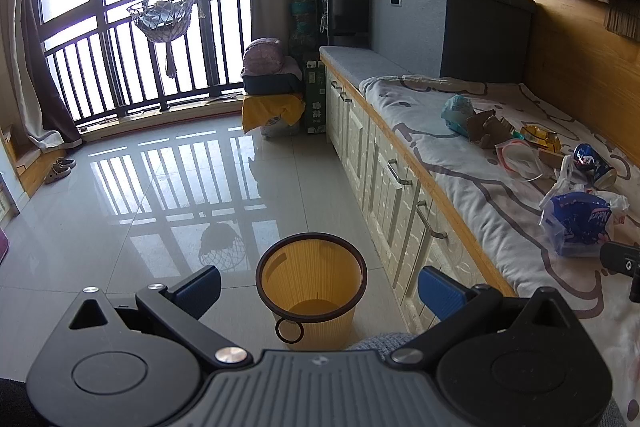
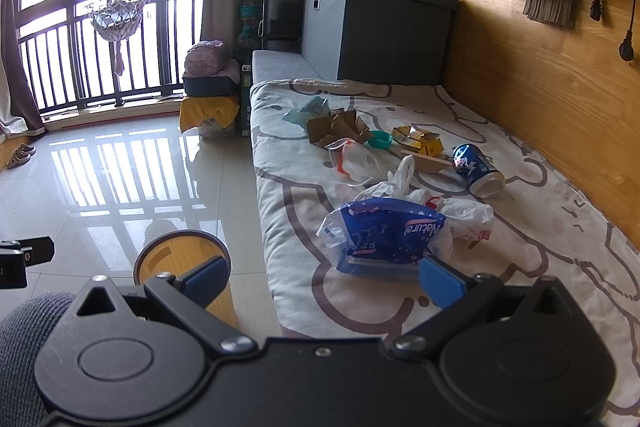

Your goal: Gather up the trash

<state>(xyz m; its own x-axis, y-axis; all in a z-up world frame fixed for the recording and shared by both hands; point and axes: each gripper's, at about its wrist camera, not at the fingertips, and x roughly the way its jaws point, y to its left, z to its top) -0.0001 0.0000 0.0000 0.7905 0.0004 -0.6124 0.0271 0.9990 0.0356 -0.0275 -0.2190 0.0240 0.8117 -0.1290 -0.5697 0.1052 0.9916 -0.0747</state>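
Note:
A yellow waste bin (image 1: 312, 287) with a dark rim stands on the tiled floor beside the bench; it also shows in the right wrist view (image 2: 168, 259). My left gripper (image 1: 320, 289) is open and empty above it. My right gripper (image 2: 324, 277) is open and empty just before a blue plastic wrapper (image 2: 384, 235) on the blanket. Beyond it lie a white plastic bag (image 2: 404, 183), a blue can (image 2: 476, 167) on its side, torn cardboard (image 2: 336, 127), a clear bag (image 2: 352, 155), a yellow wrapper (image 2: 416, 139) and a teal lid (image 2: 380, 139). The same wrapper shows in the left wrist view (image 1: 580, 223).
The bench has white drawers (image 1: 384, 163) below and a wooden wall (image 2: 540, 87) behind. A grey storage box (image 2: 376, 31) stands at its far end. A yellow-covered stool (image 1: 272, 111) and a railing window (image 1: 120, 27) lie across the floor. Slippers (image 1: 60, 167) sit at left.

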